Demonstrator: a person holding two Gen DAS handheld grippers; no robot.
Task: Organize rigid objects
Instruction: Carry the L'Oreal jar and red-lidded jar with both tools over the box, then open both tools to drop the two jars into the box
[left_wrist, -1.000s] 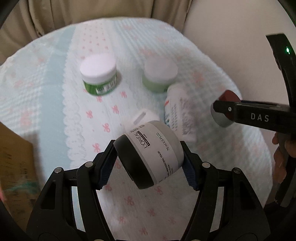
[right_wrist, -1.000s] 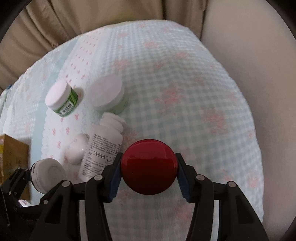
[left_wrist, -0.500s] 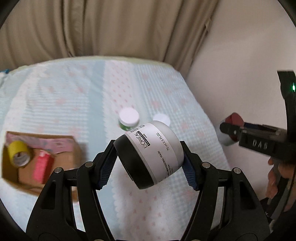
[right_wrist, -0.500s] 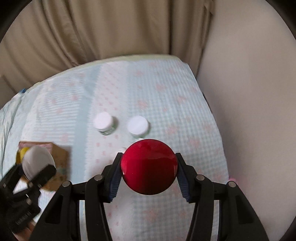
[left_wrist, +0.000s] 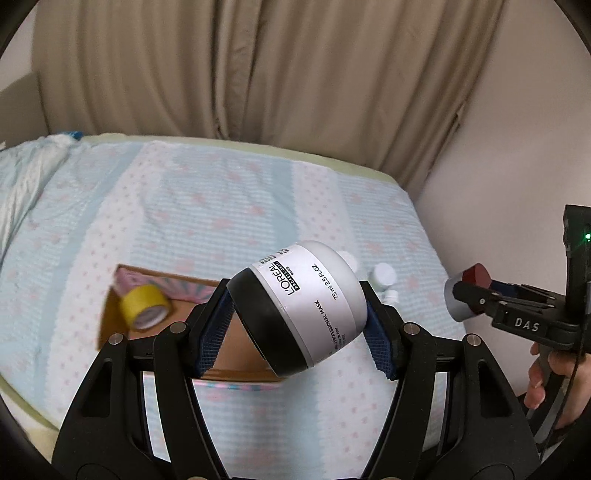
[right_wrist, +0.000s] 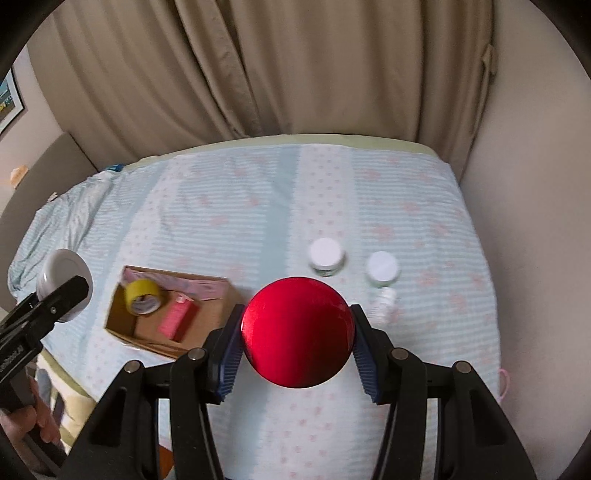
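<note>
- Left gripper (left_wrist: 297, 317) clamped on grey jar (left_wrist: 301, 306), tilted, above the cardboard box (right_wrist: 122, 325).
- Right gripper (right_wrist: 297, 338) clamped on red-lidded jar (right_wrist: 297, 332), right of box.
- Jar hiding part of box interior.

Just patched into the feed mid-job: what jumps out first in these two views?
Both hand-held grippers are loaded and held above the bed: the left hand-held gripper clamps a grey L'Oreal jar, the right hand-held gripper a red-lidded jar. Below left on the bedspread sits an open cardboard box holding yellow tape.
</note>
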